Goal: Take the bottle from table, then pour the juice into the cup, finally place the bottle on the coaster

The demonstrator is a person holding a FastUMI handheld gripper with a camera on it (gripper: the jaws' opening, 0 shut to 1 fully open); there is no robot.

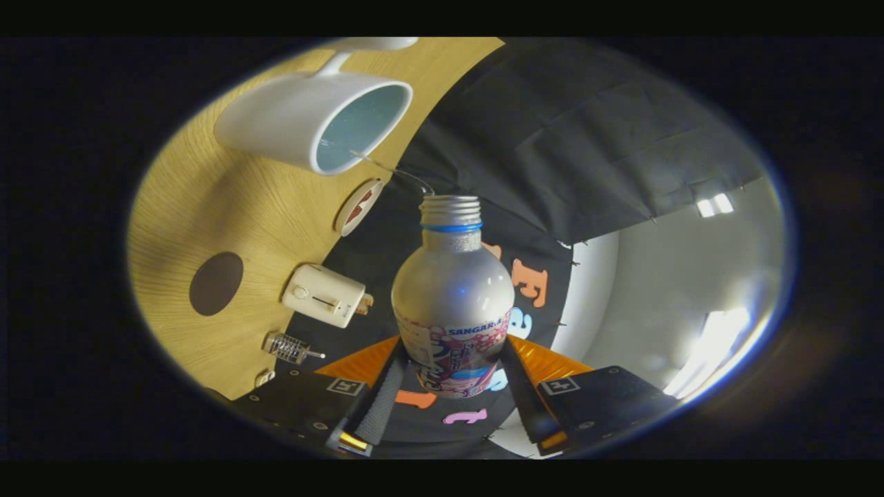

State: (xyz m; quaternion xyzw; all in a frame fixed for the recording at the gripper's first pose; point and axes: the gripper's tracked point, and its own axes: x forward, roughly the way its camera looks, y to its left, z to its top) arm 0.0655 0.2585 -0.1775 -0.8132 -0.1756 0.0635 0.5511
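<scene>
Gripping one bottle (pixel 452 297), one cup (pixel 314 117)

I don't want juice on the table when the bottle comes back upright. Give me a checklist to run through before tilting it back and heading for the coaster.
1. Grip: both fingers press the bottle on its lower body. Ok.
2. Stream: a thin stream runs from the bottle's mouth into the cup. Ok.
3. Cup level: liquid shows inside the cup, below the rim. Ok.
4. Spill: no drops seen on the table by the cup. Ok.
5. Juice left in bottle: body is opaque. Cannot tell.
6. Coaster: the dark round coaster is bare, with the white box close by. Ok.
</scene>
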